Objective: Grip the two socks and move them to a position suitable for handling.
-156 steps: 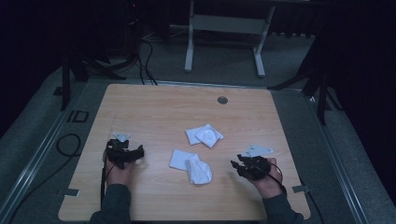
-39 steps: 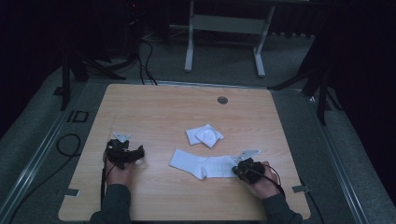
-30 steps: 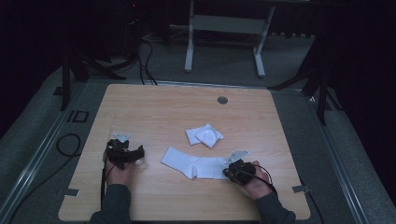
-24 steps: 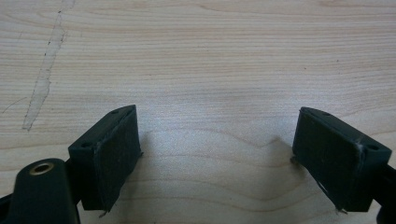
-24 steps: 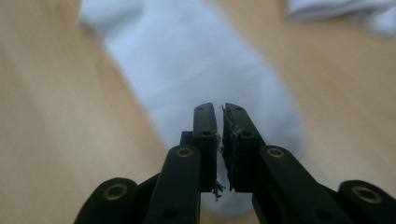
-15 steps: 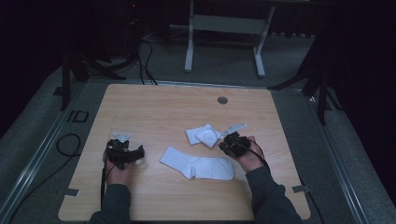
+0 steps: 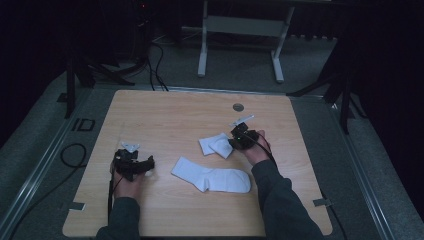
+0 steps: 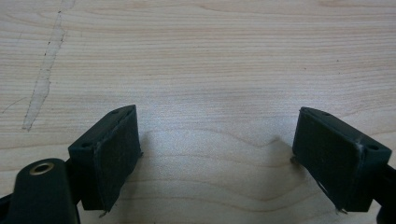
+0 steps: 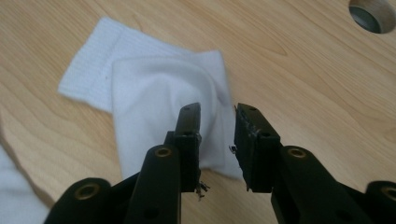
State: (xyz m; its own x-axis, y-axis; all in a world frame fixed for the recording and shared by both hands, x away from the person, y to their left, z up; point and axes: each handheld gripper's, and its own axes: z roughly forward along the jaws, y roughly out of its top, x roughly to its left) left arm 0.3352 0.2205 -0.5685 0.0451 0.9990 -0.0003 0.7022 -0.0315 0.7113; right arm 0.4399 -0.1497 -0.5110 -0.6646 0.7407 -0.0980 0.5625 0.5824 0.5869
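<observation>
The right gripper is positioned over the right half of the table, at the right edge of the folded white sock. In the right gripper view, its jaws stand a narrow gap apart, having just been opening. The gap lies above the near right corner of the folded white sock; the pads do not press on the fabric. The sock is doubled over on itself, with the ribbed cuff showing at its far left corner. It lies flat near the table centre, slightly toward the right edge.

The second white sock lies stretched out flat, nearer the front edge than the folded one and just beside it. Its cuff end points toward the left edge and its toe end toward the right edge. Neither gripper touches it. A corner of it shows at the lower left of the right gripper view.

The left gripper rests low over the front left part of the table, well apart from both socks. In the left gripper view its jaws stand wide, with bare wood between them.

A round cable grommet sits in the table near the far edge, right of centre.
</observation>
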